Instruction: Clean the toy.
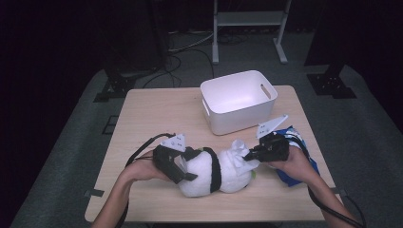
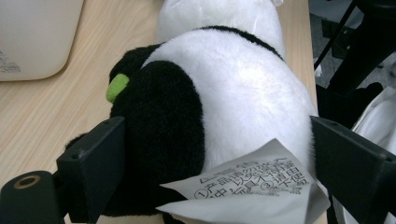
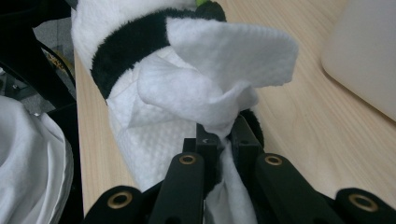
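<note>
A black-and-white plush panda lies on its side near the front of the wooden table. My left gripper clamps the panda's rear body, one jaw on black fur, the other on white, beside a printed paper tag. My right gripper is shut on a crumpled white paper towel. The towel is pressed against the other end of the panda.
A white plastic bin stands just behind the panda at the table's middle back, its wall also near in the left gripper view. A blue and white bag lies under my right hand at the table's right edge.
</note>
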Demonstrator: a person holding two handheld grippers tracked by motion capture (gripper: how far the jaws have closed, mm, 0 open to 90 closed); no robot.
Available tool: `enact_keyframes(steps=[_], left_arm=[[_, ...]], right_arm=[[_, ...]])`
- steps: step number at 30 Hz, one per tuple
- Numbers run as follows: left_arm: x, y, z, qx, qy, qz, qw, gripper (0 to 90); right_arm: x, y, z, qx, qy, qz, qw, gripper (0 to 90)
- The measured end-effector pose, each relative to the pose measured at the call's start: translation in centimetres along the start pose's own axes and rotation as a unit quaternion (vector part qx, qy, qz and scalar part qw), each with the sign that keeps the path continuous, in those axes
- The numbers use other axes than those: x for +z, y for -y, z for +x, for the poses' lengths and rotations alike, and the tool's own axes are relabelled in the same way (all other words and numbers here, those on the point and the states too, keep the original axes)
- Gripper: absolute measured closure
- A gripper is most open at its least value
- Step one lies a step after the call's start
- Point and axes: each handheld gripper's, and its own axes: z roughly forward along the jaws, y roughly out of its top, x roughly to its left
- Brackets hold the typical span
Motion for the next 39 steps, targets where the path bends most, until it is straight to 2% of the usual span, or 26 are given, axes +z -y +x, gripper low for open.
enact_keyframes(steps=[5, 17, 21, 29, 35, 39], left_arm=[[0.0, -0.2, -0.1, 0.006, -0.001, 0.012, 0.9999, 8.3], [0.0, 0.0, -0.2, 0.006, 0.002, -0.001, 1.0, 8.2], [0.0, 0.0, -0.1, 0.007, 0.002, -0.003, 1.0, 8.2], [0.0, -0.1, -0.3, 0.013, 0.002, 0.006, 0.9999, 8.2], [0.0, -0.1, -0.3, 0.015, 0.003, 0.006, 0.9999, 8.2], [0.0, -0.2, -0.3, 0.014, 0.003, 0.006, 0.9999, 8.2]], right_arm=[[0.1, -0.9, 0.3, -0.01, -0.003, 0.009, 0.9999, 84.4], [2.2, -4.2, 1.2, -0.042, -0.029, 0.011, 0.9987, 84.4], [3.5, -5.6, 1.7, -0.059, -0.041, 0.016, 0.9973, 84.4], [5.7, -8.6, 3.7, -0.099, -0.063, 0.021, 0.9929, 84.4], [6.4, -10.0, 4.2, -0.11, -0.068, 0.02, 0.9914, 84.4], [6.5, -10.2, 4.0, -0.11, -0.068, 0.026, 0.9913, 84.4]])
